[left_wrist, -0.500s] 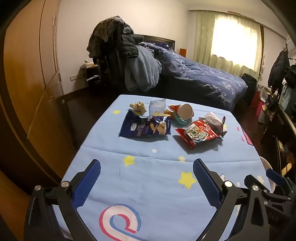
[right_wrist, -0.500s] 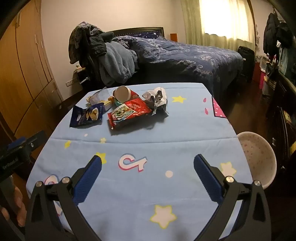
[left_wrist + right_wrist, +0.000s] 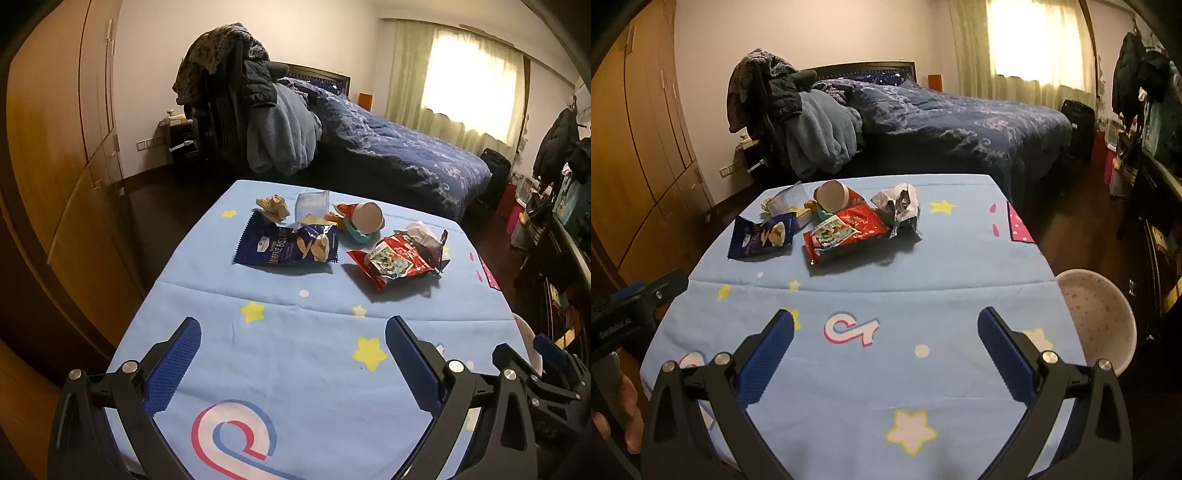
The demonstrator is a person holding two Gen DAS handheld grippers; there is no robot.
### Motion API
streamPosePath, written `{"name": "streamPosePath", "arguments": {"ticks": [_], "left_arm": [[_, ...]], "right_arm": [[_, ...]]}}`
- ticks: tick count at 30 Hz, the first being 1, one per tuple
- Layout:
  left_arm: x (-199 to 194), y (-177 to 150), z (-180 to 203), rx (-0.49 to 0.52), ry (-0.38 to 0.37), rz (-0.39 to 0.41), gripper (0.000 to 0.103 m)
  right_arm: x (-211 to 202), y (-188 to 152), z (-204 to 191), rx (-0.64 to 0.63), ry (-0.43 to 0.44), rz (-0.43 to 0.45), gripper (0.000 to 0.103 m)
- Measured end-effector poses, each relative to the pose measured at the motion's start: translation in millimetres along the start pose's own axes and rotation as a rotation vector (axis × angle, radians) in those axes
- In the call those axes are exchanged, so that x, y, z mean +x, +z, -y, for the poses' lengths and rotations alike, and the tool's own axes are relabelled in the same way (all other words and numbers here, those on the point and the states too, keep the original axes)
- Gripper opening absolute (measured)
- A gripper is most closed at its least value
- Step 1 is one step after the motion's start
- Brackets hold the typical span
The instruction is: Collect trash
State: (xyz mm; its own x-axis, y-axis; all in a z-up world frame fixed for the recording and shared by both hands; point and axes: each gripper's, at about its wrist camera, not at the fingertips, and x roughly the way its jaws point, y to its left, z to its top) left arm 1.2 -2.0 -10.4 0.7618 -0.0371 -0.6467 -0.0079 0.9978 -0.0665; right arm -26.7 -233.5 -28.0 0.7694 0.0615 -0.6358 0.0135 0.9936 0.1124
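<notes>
While both jaws gaping: left gripper (image 3: 293, 334), right gripper (image 3: 885, 325); toppled paper cup (image 3: 833, 197), pink bowl (image 3: 1097, 317) bare inside.

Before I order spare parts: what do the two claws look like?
Both match. The left claw and right claw each have a black plastic frame with silver bolt heads. Each frame carries two flat fingers faced with blue ridged pads. No cables or sleeves show. Faint white lettering marks the left claw's body, unreadable in the right wrist view.

Blue-quilted bed (image 3: 413, 155), wooden wardrobe (image 3: 62, 147), curtained window (image 3: 1030, 44)
</notes>
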Motion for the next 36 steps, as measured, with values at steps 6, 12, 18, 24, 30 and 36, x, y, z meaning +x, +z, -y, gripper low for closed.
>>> {"name": "streamPosePath", "arguments": {"ticks": [6, 12, 18, 24, 30, 36], "left_arm": [[-1, 1, -1, -0.003, -0.002, -0.001, 0.099], [-2, -2, -4, -0.011, -0.006, -0.004, 0.099], [-1, -1, -5, -0.012, -0.007, -0.009, 0.099], [-3, -6, -3, -0.009, -0.008, -0.019, 0.099], [2, -7, -3, -0.017, -0.009, -0.030, 0.099], [6, -8, -1, -0.020, -0.010, -0.036, 0.099]], "right_arm": [[-3, 1, -5, 0.000, 0.011, 0.000, 0.100], [0, -2, -5, 0.005, 0.015, -0.012, 0.100], [2, -5, -6, 0.001, 0.025, -0.024, 0.100], [1, -5, -5, 0.000, 0.031, -0.030, 0.100], [1, -5, -5, 0.001, 0.032, -0.031, 0.100], [1, -5, -5, 0.000, 0.033, -0.031, 0.100]]}}
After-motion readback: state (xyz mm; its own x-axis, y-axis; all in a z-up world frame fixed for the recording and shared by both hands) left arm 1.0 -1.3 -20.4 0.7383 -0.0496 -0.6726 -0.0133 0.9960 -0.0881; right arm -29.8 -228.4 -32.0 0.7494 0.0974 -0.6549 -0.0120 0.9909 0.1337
